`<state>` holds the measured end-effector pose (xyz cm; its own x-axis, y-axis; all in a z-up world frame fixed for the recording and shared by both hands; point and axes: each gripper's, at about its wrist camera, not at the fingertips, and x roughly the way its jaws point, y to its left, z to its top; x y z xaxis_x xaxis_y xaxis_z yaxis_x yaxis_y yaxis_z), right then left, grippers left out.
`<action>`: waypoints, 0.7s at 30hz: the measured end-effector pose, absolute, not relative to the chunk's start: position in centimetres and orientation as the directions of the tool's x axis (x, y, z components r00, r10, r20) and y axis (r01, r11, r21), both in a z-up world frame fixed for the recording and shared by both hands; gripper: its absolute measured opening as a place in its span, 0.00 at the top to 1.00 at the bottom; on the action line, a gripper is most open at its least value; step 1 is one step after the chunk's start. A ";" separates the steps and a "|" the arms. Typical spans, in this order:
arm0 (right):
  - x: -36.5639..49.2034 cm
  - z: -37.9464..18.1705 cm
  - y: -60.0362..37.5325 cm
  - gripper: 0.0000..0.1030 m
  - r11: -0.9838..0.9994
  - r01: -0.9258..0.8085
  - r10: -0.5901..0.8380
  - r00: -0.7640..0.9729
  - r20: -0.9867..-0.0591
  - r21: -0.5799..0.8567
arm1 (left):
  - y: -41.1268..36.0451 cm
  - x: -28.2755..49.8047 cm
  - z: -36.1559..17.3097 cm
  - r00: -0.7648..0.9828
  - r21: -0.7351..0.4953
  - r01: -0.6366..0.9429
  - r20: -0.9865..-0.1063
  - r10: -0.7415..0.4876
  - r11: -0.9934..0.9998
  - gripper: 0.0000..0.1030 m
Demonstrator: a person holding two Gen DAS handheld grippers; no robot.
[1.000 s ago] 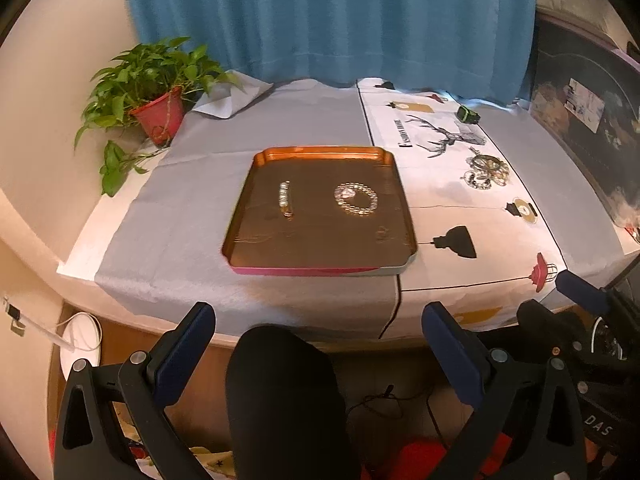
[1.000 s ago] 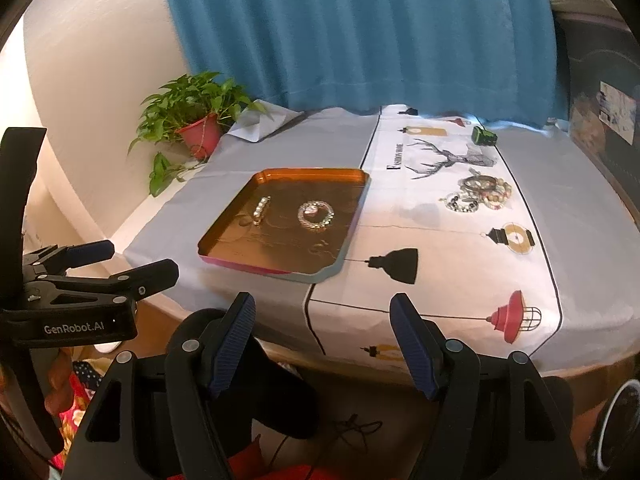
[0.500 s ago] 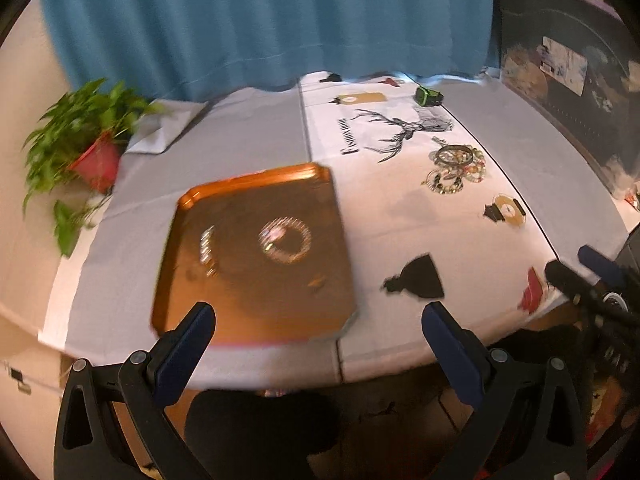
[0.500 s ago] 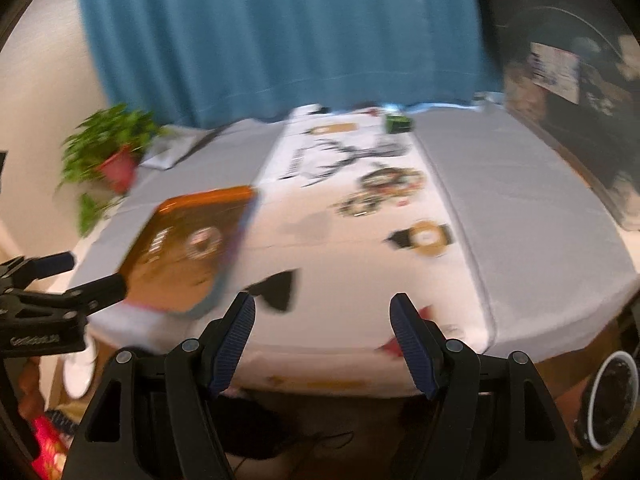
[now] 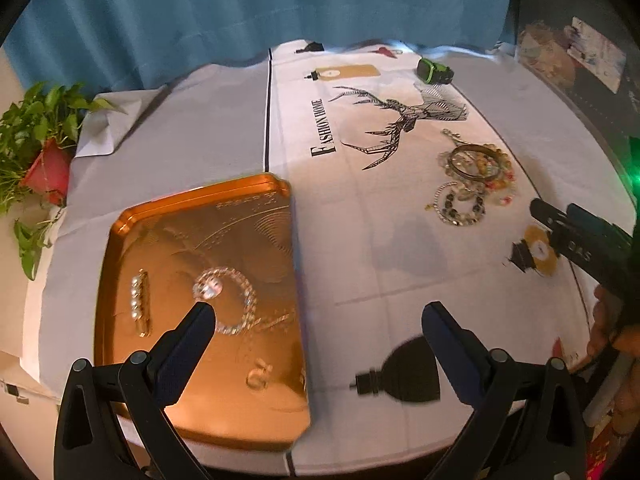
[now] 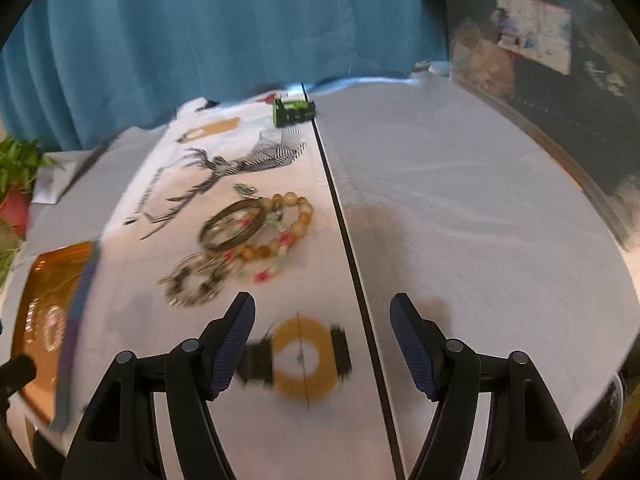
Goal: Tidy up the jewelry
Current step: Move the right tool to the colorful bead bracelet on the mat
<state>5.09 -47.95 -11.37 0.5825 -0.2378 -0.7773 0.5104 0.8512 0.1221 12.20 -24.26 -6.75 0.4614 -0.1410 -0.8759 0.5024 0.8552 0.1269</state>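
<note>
An orange tray (image 5: 256, 200) lies at the table's left and holds a sparkly bracelet (image 5: 226, 300), a pearl clip (image 5: 140, 300) and a small ring (image 5: 260, 376). A pile of jewelry (image 5: 476, 176) lies on the white cloth to the right; in the right wrist view it shows a metal bangle (image 6: 234, 226), a beaded bracelet (image 6: 288, 224) and a dark chain bracelet (image 6: 192, 284). My left gripper (image 5: 320, 320) is open and empty over the tray's near right corner. My right gripper (image 6: 322, 318) is open and empty, just short of the pile; its tip also shows in the left wrist view (image 5: 560, 220).
A potted plant (image 5: 36, 148) stands at the far left edge. A small green and black object (image 6: 294, 110) sits at the back of the cloth. A blue curtain (image 5: 256, 12) hangs behind the table. Dark furniture (image 6: 560, 92) stands at the right.
Both grippers have moved forward and up over the table. The left one now hovers at the tray's corner; the right one swung right toward the jewelry pile. Both stay open.
</note>
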 end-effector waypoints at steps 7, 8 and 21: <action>9.6 -13.9 -48.9 0.31 0.879 0.468 -0.222 0.568 -0.793 0.089 | -26.7 14.4 -8.1 0.453 0.147 0.517 -0.883 -0.124 0.843 0.00; 9.8 -14.1 -48.9 0.31 0.881 0.466 -0.227 0.567 -0.792 0.081 | -27.1 14.6 -8.2 0.449 0.146 0.521 -0.885 -0.125 0.841 0.00; 3.1 -14.5 -53.1 0.27 0.828 0.561 -0.338 0.503 -0.796 0.003 | -31.5 14.9 -10.5 0.420 0.160 0.587 -0.898 -0.130 0.794 0.00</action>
<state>3.09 -53.14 -14.54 0.5029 -0.3378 -0.7956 0.5609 0.8279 0.0030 14.87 -31.50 -10.48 0.4202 -0.1303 -0.8980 0.5872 0.7936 0.1596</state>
